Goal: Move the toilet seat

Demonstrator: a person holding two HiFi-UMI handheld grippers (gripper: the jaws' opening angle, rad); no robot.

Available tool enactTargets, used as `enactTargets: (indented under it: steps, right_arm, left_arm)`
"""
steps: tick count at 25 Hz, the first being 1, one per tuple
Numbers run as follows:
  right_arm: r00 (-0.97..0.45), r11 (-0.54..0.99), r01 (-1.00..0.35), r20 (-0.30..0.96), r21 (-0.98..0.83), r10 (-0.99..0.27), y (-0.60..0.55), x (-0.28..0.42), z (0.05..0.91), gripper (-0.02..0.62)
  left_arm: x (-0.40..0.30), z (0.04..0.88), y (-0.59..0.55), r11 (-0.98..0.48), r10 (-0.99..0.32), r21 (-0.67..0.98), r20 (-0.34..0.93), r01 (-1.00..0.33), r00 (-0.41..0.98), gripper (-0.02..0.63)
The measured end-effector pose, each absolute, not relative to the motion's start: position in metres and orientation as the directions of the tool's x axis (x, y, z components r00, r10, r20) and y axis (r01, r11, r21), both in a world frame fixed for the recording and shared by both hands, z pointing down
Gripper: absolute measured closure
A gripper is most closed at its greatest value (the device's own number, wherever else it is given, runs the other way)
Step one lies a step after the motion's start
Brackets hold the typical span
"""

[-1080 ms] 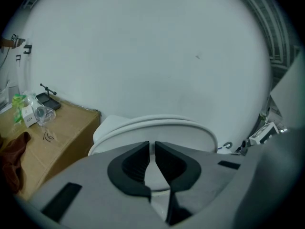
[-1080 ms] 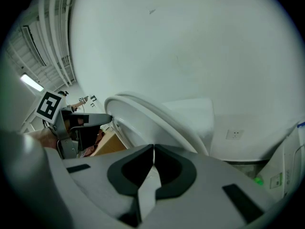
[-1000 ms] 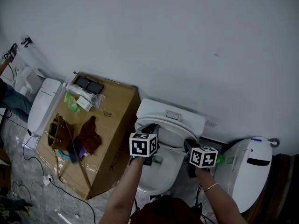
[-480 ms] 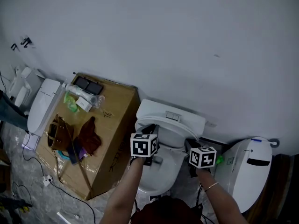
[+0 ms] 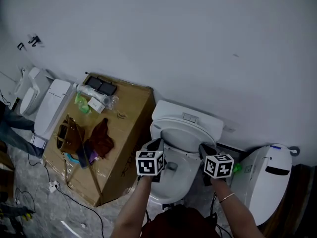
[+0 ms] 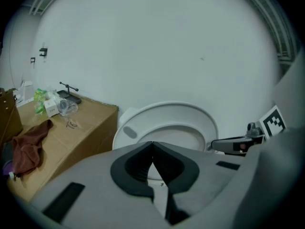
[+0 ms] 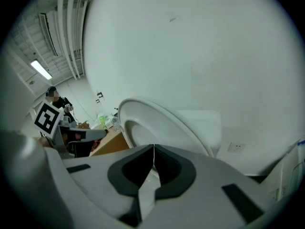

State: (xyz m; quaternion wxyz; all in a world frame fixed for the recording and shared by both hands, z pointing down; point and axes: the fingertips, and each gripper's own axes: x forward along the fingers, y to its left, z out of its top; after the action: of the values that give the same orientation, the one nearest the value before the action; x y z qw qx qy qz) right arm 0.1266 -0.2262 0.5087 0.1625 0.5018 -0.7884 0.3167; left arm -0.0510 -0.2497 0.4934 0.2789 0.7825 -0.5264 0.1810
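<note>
At the toilet point(image 5: 171, 114), the raised seat point(image 5: 184, 133) lies at 12 o'clock between 2 empty tongs, long axis 12 to 6. The left gripper point(image 5: 157, 144) has just closed, the right gripper point(image 5: 203, 149) has its jaws together, and neither is clearly nearer.

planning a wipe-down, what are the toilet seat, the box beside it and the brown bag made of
Toilet seat: probably hard plastic, white and smooth with a soft sheen.
Box: cardboard by its look, with matte tan faces and sharp folded edges.
Brown bag: leather or an imitation, I cannot tell which; it slumps softly and has strap handles.
</note>
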Motion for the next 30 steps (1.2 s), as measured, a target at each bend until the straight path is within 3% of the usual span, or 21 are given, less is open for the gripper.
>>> enactTargets:
  steps: [14,30]
  right_arm:
    - [-0.511,0.403,-0.860,0.524,-0.315,-0.681,-0.164,0.089,0.482,0.580]
    - [-0.570,0.474,-0.819,0.359,-0.325,-0.739,-0.092,0.065,0.409,0.580]
  left_arm:
    - [-0.089,0.459,-0.169,-0.245,-0.815,0.189,0.491,-0.951,0.307,0.580]
    - [-0.114,0.416,-0.091,-0.190,-0.880,0.163,0.408,-0.968,0.242,0.580]
